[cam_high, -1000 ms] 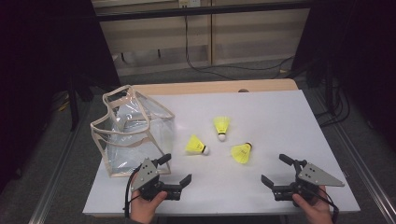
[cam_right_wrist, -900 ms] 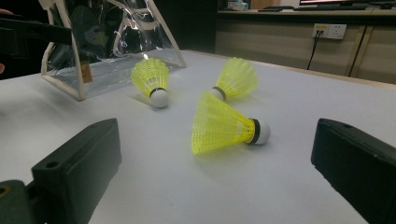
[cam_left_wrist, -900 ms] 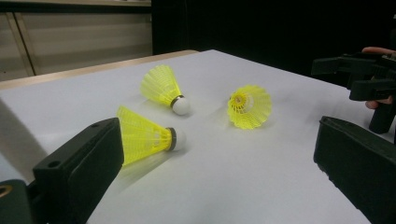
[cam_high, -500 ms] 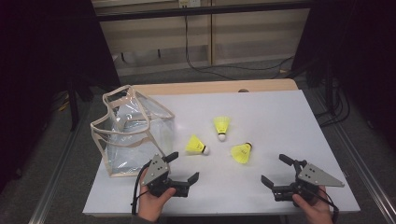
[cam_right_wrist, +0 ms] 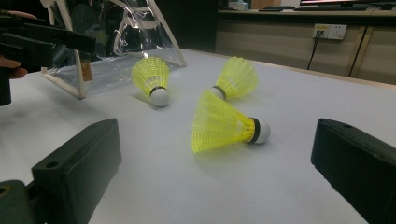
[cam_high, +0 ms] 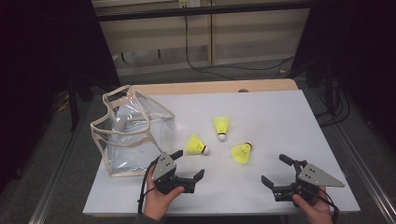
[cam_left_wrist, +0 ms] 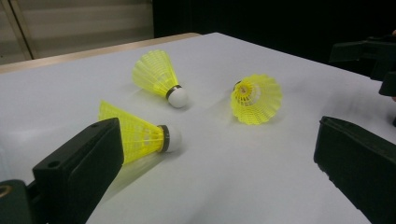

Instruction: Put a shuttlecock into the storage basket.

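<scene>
On the table (cam_high: pixel 280 116), 3 shuttlecocks (cam_high: pixel 196 145) lie before both open-fingered grippers.

Three shuttlecocks, all neon-yellow mesh skirts with a black band and white cork tip: nearest left one (cam_high: pixel 196 145), far one (cam_high: pixel 222 127), right one (cam_high: pixel 242 153). Bag (cam_high: pixel 132 132) is clear plastic with beige/cream trim; surface (cam_high: pixel 280 116) is white with a light wood-tone strip along the far edge. Left tongs (cam_high: pixel 189 164) and right tongs (cam_high: pixel 274 171) are black, each with a grey plate on top; floor is grey, backdrop dark at the sides with beige panels and black cables.
</scene>
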Demonstrator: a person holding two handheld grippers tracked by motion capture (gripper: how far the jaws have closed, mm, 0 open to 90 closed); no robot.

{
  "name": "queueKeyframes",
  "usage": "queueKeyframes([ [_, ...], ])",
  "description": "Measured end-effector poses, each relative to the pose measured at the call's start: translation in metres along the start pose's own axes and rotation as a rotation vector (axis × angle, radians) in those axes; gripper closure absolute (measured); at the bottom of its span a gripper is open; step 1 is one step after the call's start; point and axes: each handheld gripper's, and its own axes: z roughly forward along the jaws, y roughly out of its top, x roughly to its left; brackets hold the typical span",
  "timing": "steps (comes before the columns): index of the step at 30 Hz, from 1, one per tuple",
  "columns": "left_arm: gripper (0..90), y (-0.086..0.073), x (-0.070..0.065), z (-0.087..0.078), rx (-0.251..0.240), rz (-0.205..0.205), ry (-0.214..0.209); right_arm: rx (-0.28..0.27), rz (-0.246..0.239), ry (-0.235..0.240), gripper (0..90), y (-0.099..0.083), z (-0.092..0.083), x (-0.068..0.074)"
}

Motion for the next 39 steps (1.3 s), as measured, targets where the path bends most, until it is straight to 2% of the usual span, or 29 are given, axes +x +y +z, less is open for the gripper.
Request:
queueKeyframes([
  [10, 2.4, -0.001, -0.003, 0.013, 0.051, 0.015, 0.046, -0.002, -0.003, 0.0, 1.7, 0.0, 0.0, 0.001],
  [16, 4.7, -0.001, -0.004, 0.02, 0.072, 0.023, 0.088, 0.0, 0.003, 0.004, 1.7, 0.0, 0.001, 0.001],
  [29, 4.8, 0.0, -0.007, 0.038, 0.085, -0.026, 0.157, -0.002, -0.003, 0.003, 1.7, 0.001, 0.0, 0.001],
  [30, 4.8, 0.0, -0.007, 0.04, 0.088, -0.033, 0.18, -0.003, -0.001, 0.005, 1.7, 0.0, 0.0, 0.001],
  [32, 4.7, 0.0, -0.006, 0.041, 0.089, -0.034, 0.184, -0.003, -0.002, 0.004, 1.7, 0.0, 0.0, 0.0],
  [34, 4.7, 0.001, -0.007, 0.045, 0.086, -0.036, 0.214, -0.002, -0.003, 0.003, 1.7, 0.0, 0.0, 0.001],
  [39, 4.4, 0.001, -0.007, 0.05, 0.089, -0.038, 0.231, -0.004, 0.0, 0.005, 1.7, 0.0, 0.0, 0.001],
])
